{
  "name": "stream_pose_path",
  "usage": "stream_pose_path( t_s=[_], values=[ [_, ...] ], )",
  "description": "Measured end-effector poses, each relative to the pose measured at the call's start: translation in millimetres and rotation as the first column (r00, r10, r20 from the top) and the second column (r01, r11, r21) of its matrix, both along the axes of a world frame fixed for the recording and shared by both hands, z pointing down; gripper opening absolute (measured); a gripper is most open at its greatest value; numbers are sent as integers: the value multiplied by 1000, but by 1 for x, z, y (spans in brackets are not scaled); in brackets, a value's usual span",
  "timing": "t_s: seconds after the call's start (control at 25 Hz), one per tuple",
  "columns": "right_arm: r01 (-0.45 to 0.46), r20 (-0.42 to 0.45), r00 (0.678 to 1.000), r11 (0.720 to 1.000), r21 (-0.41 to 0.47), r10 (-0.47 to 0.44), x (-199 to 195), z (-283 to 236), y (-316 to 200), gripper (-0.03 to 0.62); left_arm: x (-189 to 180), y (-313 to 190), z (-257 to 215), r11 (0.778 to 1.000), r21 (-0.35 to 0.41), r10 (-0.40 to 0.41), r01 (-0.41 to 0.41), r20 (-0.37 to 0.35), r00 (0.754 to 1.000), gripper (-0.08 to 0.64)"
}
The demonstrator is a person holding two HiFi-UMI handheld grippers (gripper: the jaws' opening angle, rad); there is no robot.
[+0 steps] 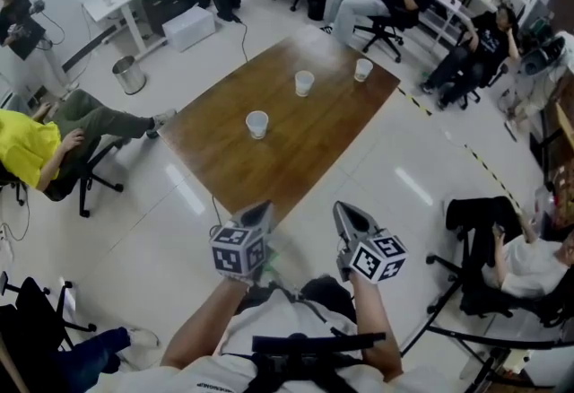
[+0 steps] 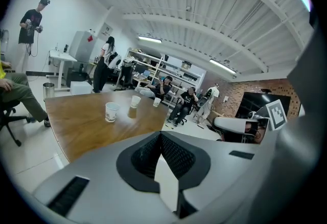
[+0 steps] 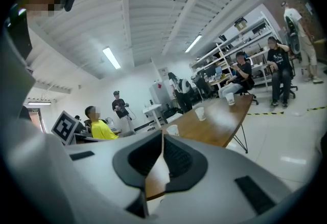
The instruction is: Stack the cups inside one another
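We face the table (image 1: 305,144). We hold the left gripper (image 1: 264,208) and the right gripper (image 1: 344,211) over the floor just short of its near corner, both clenched on nothing. On the table stand three separate cups, upright: near cup (image 1: 257,124), middle cup (image 1: 305,82), far cup (image 1: 362,69).

A white short-sleeved shirt (image 1: 287,319), crossed by a black strap (image 1: 309,344), is worn. Above the strap, the grey left gripper (image 1: 262,210) and right gripper (image 1: 344,212) are each capped by a black-and-white marker cube (image 1: 238,249); black textured pads (image 2: 176,155) are fitted.
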State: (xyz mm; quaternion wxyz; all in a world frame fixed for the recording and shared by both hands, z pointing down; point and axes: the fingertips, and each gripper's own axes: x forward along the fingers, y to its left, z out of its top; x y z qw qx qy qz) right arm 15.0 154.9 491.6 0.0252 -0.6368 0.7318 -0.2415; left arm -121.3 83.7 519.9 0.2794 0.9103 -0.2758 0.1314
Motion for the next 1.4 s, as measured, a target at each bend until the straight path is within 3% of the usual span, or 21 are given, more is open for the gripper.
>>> stream_pose_path(
  t_s=[0.4,0.68,0.8,0.92,1.0,1.4],
  values=[
    [68,-40,997,998,-20,-68,28,9,-85,40,16,-53,11,992,-38,-121,121,-4,993,-11],
    [204,-53,977,977,-57,-207,37,28,-180,121,36,-105,21,972,-55,-228,229,17,973,-12],
    [292,-52,953,951,-102,-298,28,43,-213,185,41,-122,26,957,-66,-281,281,14,960,-12],
    [370,-63,922,917,-147,-382,16,54,-249,318,45,-143,25,943,-75,-325,325,4,946,-11],
    [407,-83,901,897,-173,-425,12,59,-269,372,50,-154,27,933,-85,-349,349,7,937,-12],
    [531,-179,791,802,-272,-585,-23,105,-331,437,41,-192,39,881,-94,-461,464,47,886,-12]
  ],
)
